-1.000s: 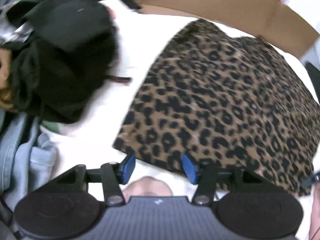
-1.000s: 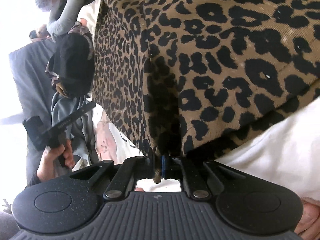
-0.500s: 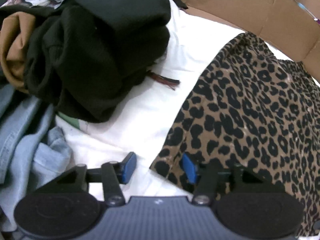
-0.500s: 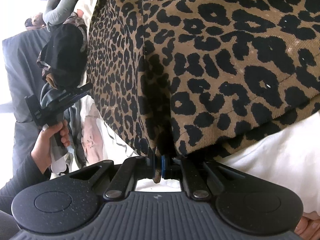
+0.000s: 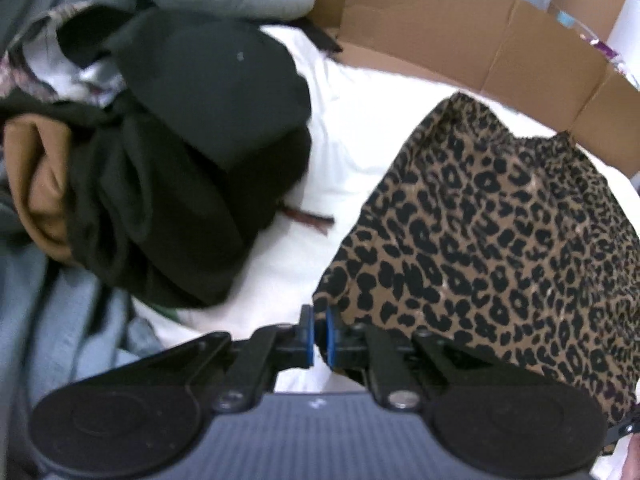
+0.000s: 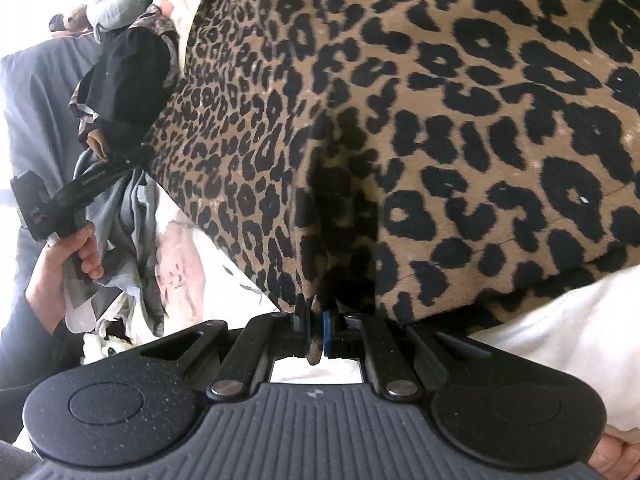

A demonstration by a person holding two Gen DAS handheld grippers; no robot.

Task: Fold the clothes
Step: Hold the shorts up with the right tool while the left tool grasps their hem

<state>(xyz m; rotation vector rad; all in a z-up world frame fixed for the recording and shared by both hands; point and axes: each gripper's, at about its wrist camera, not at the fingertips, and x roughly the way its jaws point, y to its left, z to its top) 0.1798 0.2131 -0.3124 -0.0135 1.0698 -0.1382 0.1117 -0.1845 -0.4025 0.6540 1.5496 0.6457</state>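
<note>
Leopard-print garment (image 5: 500, 240) is soft, light, drapey: no stiffness, so it sags wherever we don't hold it. Weave looks slightly ribbed in the right view, probably not slippery. Best hold is at corners or hems, two points spread apart so the edge stays taut.

Left hand-held gripper (image 5: 319, 336) is clenched on the garment's near-left corner; the cloth runs away up and to the right from the blue pads. Right hand-held gripper (image 6: 316, 334) is pinched on a bunched fold of the garment's lower edge; a bit of cloth shows between the pads and a dark crease rises straight above them.

Garment lies spread on the white sheet (image 5: 352, 152) of what we take to be a bed, its far edge near the cardboard (image 5: 480, 36). Pile of dark clothes (image 5: 180, 152) sits on the sheet to its left, apart from it. Whether this is a fold starting or a later fold, we can't tell.
</note>
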